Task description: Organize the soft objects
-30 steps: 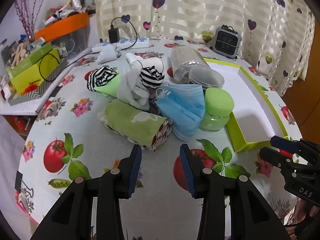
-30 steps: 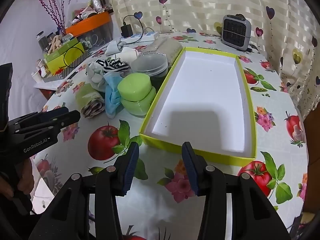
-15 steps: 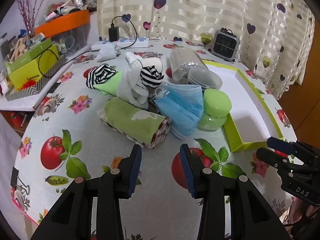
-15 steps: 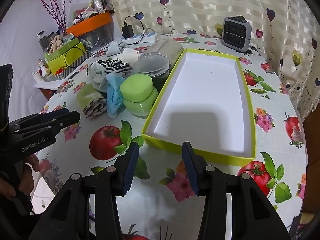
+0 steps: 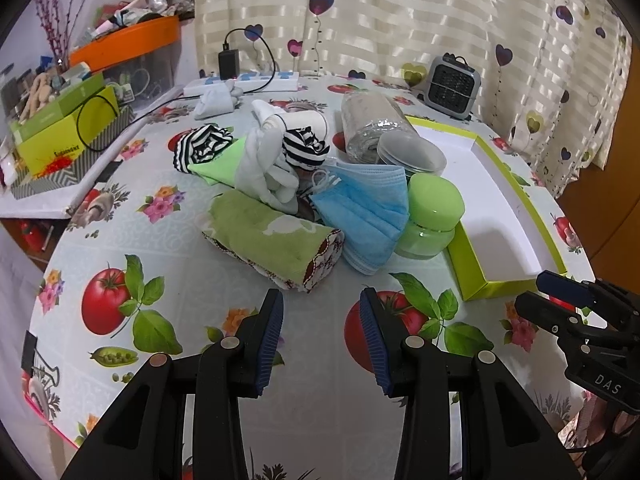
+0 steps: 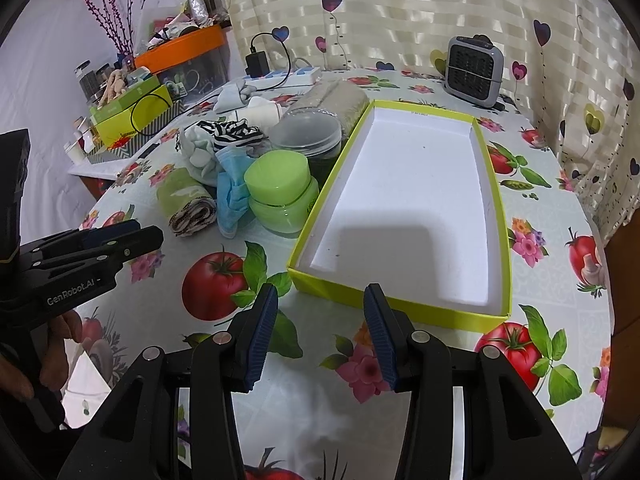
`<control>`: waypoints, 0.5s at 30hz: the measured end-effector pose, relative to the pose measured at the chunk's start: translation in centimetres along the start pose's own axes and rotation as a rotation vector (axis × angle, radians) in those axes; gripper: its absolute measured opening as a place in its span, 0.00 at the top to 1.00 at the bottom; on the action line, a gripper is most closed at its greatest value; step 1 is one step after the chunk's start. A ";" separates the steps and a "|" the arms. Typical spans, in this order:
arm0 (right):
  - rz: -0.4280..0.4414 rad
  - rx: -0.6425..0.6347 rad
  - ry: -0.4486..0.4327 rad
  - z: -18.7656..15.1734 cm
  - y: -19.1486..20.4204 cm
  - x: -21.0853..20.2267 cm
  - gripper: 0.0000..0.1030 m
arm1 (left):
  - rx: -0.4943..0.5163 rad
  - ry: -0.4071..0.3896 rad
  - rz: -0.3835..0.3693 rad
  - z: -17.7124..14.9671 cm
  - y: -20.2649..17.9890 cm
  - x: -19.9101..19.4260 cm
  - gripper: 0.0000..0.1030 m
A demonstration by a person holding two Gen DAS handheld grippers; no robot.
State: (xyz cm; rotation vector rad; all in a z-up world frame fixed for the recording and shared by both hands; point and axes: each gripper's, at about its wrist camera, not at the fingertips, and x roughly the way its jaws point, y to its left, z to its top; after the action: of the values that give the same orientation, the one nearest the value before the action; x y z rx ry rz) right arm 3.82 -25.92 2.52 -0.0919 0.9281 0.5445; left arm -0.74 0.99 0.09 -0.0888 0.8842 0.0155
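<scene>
A pile of soft things lies mid-table: a rolled green towel (image 5: 276, 240), blue face masks (image 5: 368, 212), white cloth (image 5: 264, 164) and striped black-and-white socks (image 5: 204, 146). My left gripper (image 5: 321, 300) hangs open just short of the towel, nothing between its fingers. A shallow yellow-green box (image 6: 416, 204) with a bare white floor lies to the right. My right gripper (image 6: 321, 296) stands open at the box's near edge, holding nothing. The towel (image 6: 186, 204) and masks (image 6: 232, 192) also show in the right wrist view.
A green lidded jar (image 5: 430, 216) and a clear lidded tub (image 5: 412, 158) stand between the pile and the box, with a clear jar (image 5: 372, 128) lying behind. A small grey heater (image 5: 452, 84), a power strip (image 5: 248, 80) and cluttered boxes (image 5: 60, 120) line the back and left.
The left wrist view has slid slightly, so the pile sits a little lower and nearer. The right gripper has kept still. Both sets of jaws stand as before.
</scene>
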 end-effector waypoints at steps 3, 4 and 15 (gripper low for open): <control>-0.001 0.000 -0.001 0.0 0.0 0.0 0.55 | -0.001 -0.001 -0.002 0.0 0.0 -0.1 0.62; -0.001 0.000 -0.001 0.0 0.0 0.0 0.55 | -0.001 -0.002 -0.004 0.0 0.0 -0.1 0.62; 0.002 -0.008 -0.004 0.1 0.6 -0.8 0.55 | -0.023 -0.006 -0.021 0.1 0.0 -0.2 0.62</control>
State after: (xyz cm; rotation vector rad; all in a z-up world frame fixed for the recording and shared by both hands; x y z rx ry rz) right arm 3.26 -25.66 3.29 -0.0969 0.9224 0.5495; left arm -0.76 1.00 0.28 -0.1193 0.8769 0.0062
